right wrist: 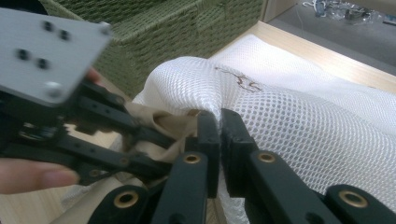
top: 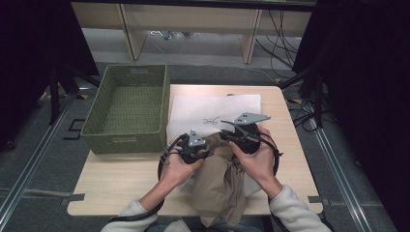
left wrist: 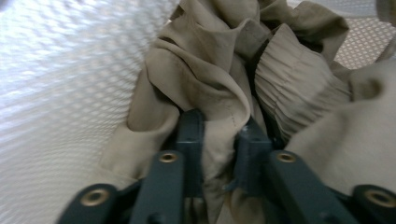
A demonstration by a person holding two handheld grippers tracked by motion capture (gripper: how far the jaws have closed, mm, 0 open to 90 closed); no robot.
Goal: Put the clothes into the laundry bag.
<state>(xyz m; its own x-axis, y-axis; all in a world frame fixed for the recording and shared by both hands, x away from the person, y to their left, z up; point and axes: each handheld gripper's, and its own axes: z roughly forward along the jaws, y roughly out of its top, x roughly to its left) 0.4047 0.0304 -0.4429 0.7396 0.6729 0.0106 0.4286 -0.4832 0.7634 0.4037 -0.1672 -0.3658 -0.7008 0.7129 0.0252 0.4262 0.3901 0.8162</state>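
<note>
Seen from above, a light wooden table [top: 121, 179] carried two containers. At its far left stood a green woven basket [top: 126, 107], rectangular and open-topped; its woven floor was bare and nothing lay inside it. Just beside the basket, toward the middle of the table, lay a white mesh bag [top: 212, 111], flat at its far end and bearing a small dark emblem [top: 211, 121]. The bag's near end was gathered up between the two grippers. A beige garment [top: 220, 186] was bunched at that near end, part of it draped over the table's front edge toward the person, part of it meeting the mesh; how much of it already lay within the bag could not be told.

The left gripper [left wrist: 218, 135] was clenched on a fold of the beige garment: in the left gripper view the cloth was pinched between the two dark jaws, with a ribbed cuff [left wrist: 299, 88] beside them and white mesh at the left. No earlier picture stood for comparison.

The right gripper [right wrist: 218, 122] was clamped on the edge of the white mesh bag, its jaws nearly meeting with mesh pressed between them. In the right gripper view the left gripper's body and grey plate stood close by, with the basket's wall behind.
</note>
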